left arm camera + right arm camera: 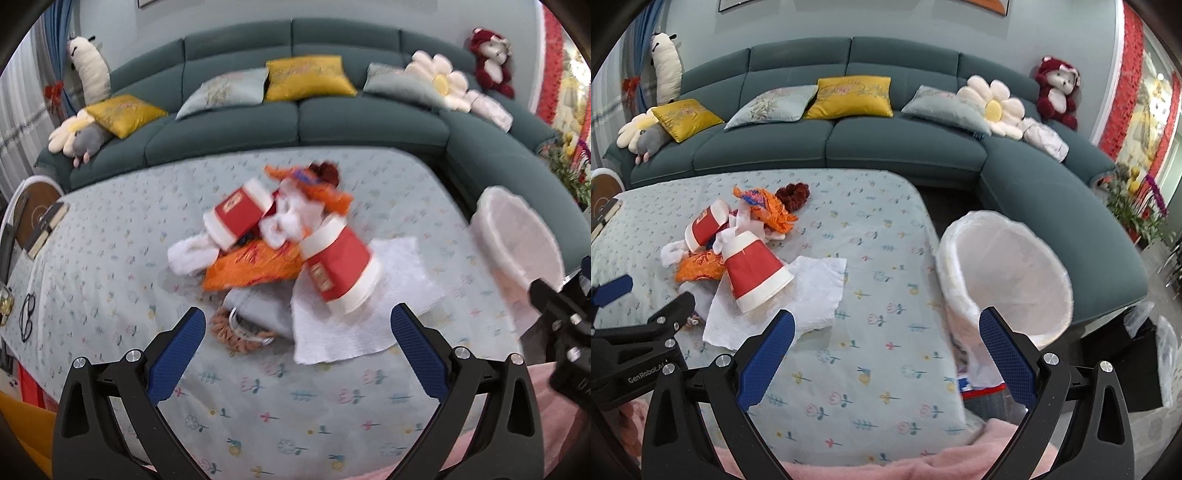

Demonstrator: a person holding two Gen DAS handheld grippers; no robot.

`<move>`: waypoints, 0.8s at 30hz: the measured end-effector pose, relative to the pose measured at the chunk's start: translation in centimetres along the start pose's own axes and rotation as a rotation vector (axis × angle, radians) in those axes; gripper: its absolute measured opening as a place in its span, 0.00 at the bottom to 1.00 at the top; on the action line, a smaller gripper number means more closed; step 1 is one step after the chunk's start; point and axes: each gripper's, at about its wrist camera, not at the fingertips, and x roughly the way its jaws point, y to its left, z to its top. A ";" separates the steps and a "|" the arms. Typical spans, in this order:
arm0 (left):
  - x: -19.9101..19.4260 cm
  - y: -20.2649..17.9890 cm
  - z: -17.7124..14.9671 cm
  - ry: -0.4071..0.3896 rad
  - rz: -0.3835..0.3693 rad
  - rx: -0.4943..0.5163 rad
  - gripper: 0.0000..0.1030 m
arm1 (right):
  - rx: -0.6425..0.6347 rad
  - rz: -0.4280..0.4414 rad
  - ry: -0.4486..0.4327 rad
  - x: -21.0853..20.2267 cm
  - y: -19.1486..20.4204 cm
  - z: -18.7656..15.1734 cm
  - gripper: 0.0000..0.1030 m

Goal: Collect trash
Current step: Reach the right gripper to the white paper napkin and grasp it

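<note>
Where trash lies, two red cups [341, 269] show.

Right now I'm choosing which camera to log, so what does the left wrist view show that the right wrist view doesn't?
Only the left wrist view shows the eyeglasses on the tablecloth and a beige scrunchie beside the pile. Only the right wrist view shows the whole bin opening off the table's edge, and the dark red scrunchie unobscured. Both share the two red paper cups, orange wrappers, white paper towel, and open, empty grippers, left gripper and right gripper.
</note>
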 end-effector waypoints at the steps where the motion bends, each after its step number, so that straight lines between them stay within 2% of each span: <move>1: 0.7 0.5 -0.2 0.022 -0.005 -0.014 0.93 | 0.006 0.009 0.007 0.5 0.2 -0.1 0.93; 3: 2.1 1.5 -0.7 0.072 -0.010 -0.058 0.93 | 0.013 0.024 0.025 1.6 0.6 -0.2 0.93; 6: 3.4 2.7 -1.0 0.107 -0.013 -0.104 0.93 | 0.003 0.040 0.046 3.1 1.3 -0.4 0.93; 15: 6.2 3.6 -2.5 0.188 -0.018 -0.146 0.93 | -0.016 0.079 0.086 5.6 2.6 -1.1 0.93; 18: 6.7 3.9 -2.6 0.197 -0.014 -0.159 0.93 | -0.011 0.096 0.104 6.3 2.8 -1.3 0.92; 22: 6.4 3.9 -2.1 0.172 -0.012 -0.166 0.93 | -0.001 0.124 0.123 7.5 3.2 -1.3 0.92; 24: 6.5 3.8 -1.9 0.163 -0.016 -0.157 0.93 | 0.001 0.141 0.143 8.4 3.6 -1.4 0.88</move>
